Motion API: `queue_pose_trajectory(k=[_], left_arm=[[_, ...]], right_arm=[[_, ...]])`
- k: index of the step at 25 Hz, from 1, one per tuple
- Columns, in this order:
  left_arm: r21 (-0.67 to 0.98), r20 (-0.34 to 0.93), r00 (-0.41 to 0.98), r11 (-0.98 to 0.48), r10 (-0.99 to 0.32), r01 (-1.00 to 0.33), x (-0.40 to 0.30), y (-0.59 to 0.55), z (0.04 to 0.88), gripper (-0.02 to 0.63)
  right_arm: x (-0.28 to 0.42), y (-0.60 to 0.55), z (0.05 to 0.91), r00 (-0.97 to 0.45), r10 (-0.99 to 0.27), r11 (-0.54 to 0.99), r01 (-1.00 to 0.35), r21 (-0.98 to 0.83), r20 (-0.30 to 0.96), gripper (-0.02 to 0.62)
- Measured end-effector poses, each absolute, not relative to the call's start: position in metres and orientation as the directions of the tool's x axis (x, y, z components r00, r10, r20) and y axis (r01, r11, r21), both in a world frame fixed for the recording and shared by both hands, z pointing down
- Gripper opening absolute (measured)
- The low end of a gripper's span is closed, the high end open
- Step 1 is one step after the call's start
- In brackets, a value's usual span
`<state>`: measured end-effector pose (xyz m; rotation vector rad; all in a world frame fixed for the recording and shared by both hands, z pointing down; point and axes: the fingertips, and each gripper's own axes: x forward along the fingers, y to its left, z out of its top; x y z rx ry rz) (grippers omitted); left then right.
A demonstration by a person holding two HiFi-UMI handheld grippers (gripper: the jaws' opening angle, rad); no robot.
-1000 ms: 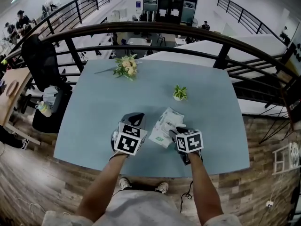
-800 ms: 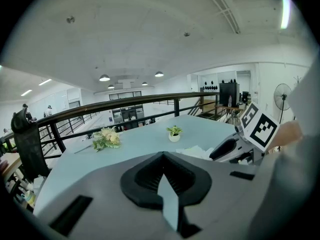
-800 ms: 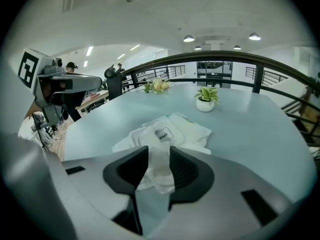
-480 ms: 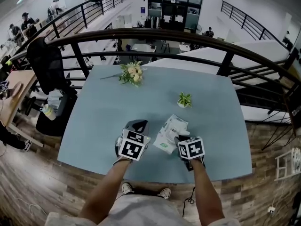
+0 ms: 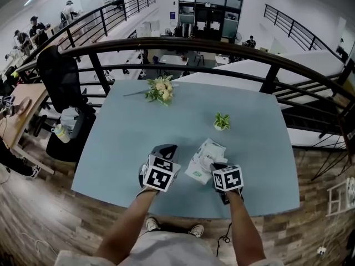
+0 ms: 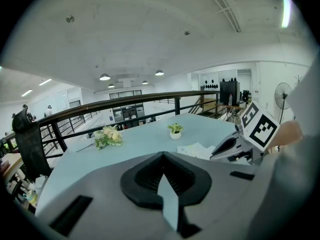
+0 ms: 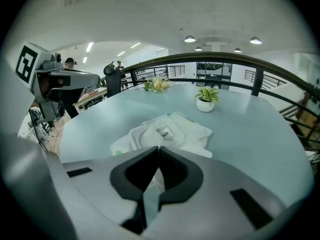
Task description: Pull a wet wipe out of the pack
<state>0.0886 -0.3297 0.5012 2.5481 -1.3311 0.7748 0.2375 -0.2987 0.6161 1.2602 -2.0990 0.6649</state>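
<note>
The white wet wipe pack (image 5: 206, 152) lies on the light blue table (image 5: 127, 143), near its front edge. Its top is rumpled, with a small printed tab showing (image 7: 165, 132). My right gripper (image 5: 210, 163) is tilted down at the pack's near end. Its jaws have just been closing and now meet, shut on a white fold of wet wipe (image 7: 148, 134) that rises from the pack (image 7: 185, 131). My left gripper (image 5: 168, 148) hovers just left of the pack, apart from it. In the left gripper view, the left gripper (image 6: 162, 154) is shut on nothing, and the pack (image 6: 196, 149) lies ahead to the right.
A small potted plant (image 5: 222, 121) stands beyond the pack. A bunch of flowers (image 5: 160, 89) lies at the far left of the table. A dark curved railing (image 5: 183, 47) runs behind the table. The table's front edge (image 5: 183, 204) is close under both grippers.
Both grippers have kept their places beside the pack. The head view has drifted a little, so the table sits slightly higher and to the right.
</note>
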Motion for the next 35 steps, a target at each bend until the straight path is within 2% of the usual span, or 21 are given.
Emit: queue_pose_trajectory(k=[35], left_arm=[[-0.087, 0.485, 0.467, -0.573, -0.739, -0.815, 0.081, -0.333, 0.486, -0.003]], right_arm=[[0.228, -0.315, 0.547, -0.397, -0.719, 0.409, -0.905, -0.115, 0.57, 0.009]])
